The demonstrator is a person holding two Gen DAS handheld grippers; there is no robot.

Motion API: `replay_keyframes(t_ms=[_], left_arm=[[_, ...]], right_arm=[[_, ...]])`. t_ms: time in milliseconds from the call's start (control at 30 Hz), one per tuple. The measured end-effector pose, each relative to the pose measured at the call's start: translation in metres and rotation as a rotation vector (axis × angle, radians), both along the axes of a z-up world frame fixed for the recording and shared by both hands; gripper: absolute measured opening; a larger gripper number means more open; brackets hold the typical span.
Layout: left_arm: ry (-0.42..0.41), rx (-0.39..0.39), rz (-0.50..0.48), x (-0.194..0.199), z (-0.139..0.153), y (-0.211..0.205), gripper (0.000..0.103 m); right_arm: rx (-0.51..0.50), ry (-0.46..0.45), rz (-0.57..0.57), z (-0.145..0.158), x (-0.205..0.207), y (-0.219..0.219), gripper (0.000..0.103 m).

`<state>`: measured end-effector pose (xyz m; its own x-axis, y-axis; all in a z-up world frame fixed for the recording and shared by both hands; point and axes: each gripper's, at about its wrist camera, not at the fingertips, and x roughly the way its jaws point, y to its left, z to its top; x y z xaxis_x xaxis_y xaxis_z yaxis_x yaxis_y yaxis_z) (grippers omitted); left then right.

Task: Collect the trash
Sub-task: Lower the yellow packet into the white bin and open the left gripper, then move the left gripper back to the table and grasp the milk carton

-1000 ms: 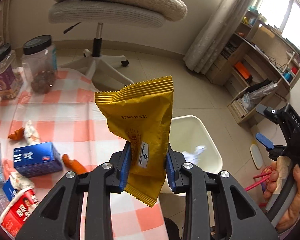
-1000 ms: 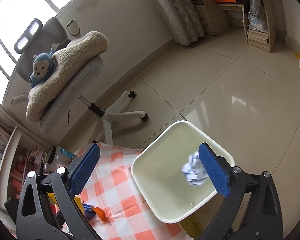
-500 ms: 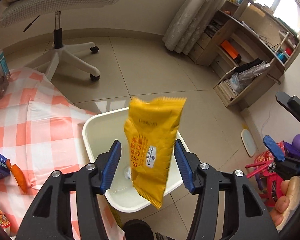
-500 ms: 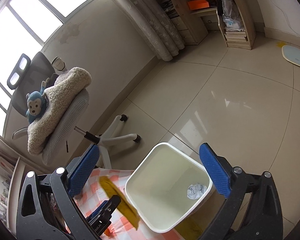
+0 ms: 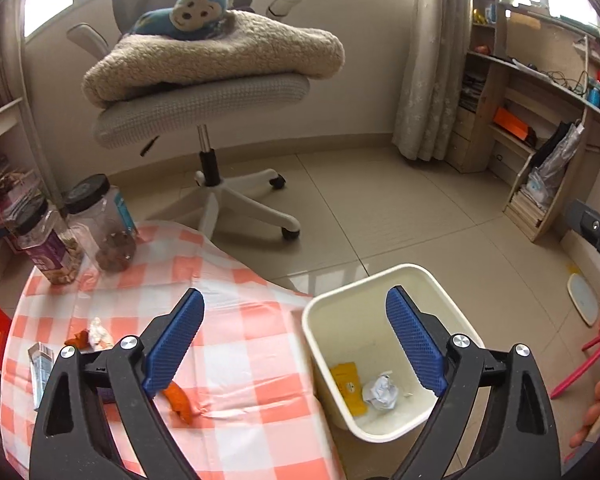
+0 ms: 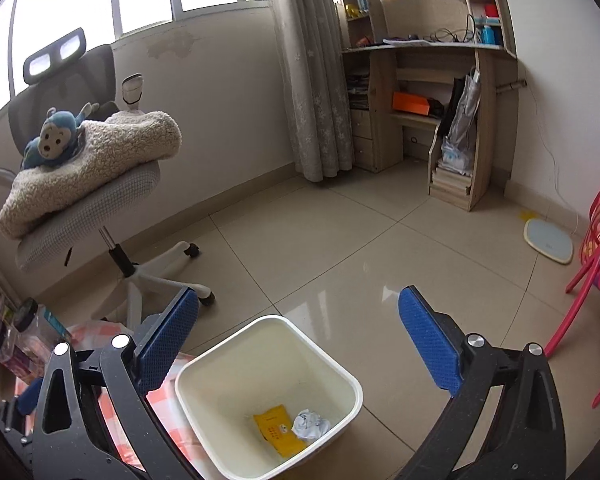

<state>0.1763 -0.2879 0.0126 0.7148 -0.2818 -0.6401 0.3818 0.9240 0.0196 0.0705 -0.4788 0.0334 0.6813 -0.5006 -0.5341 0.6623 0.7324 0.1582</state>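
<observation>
A yellow snack wrapper (image 5: pixel 349 387) lies at the bottom of the cream waste bin (image 5: pixel 452 304), just beside a crumpled ball of white paper (image 5: pixel 381 391); the bin stands on the tiled floor against the edge of my table. My left gripper (image 5: pixel 294 344) hangs above that edge with its blue pads wide apart and nothing between them. My right gripper (image 6: pixel 299 344), also spread and empty, looks down into the same bin.

One drop looks finished, I judge, and the collecting is partway through. Litter remains on the orange-and-white checked tablecloth (image 5: pixel 236 344): an orange scrap (image 5: pixel 179 400) near my left finger, a small white-and-orange wrapper (image 5: pixel 94 334) further left, and a small carton (image 5: pixel 40 364) at the cloth's edge. The next move calls for swinging the left gripper back over the cloth and closing on the thin orange scrap without pinching the fabric.

Two black-lidded jars (image 5: pixel 80 232) stand at the table's far corner. Beyond them, an office chair (image 5: pixel 204 92) carries a folded fleece blanket and a blue toy monkey (image 5: pixel 188 12); wooden shelving (image 5: pixel 540 120) lines the curtained wall.
</observation>
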Motion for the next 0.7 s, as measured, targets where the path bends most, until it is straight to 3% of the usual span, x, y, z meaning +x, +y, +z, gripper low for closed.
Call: replay_keyframes(t_ms=[200,700], left_arm=[[-0.072,-0.023,0.08,-0.006,0.017,0.037,0.093],[-0.13,0.002,0.2,-0.001,0.025,0.123,0.094]], right_arm=[[-0.122,0.03,0.042,0.004,0.011,0.041,0.096],[-0.196,0.044,0.215,-0.001,0.046,0.141,0.096]])
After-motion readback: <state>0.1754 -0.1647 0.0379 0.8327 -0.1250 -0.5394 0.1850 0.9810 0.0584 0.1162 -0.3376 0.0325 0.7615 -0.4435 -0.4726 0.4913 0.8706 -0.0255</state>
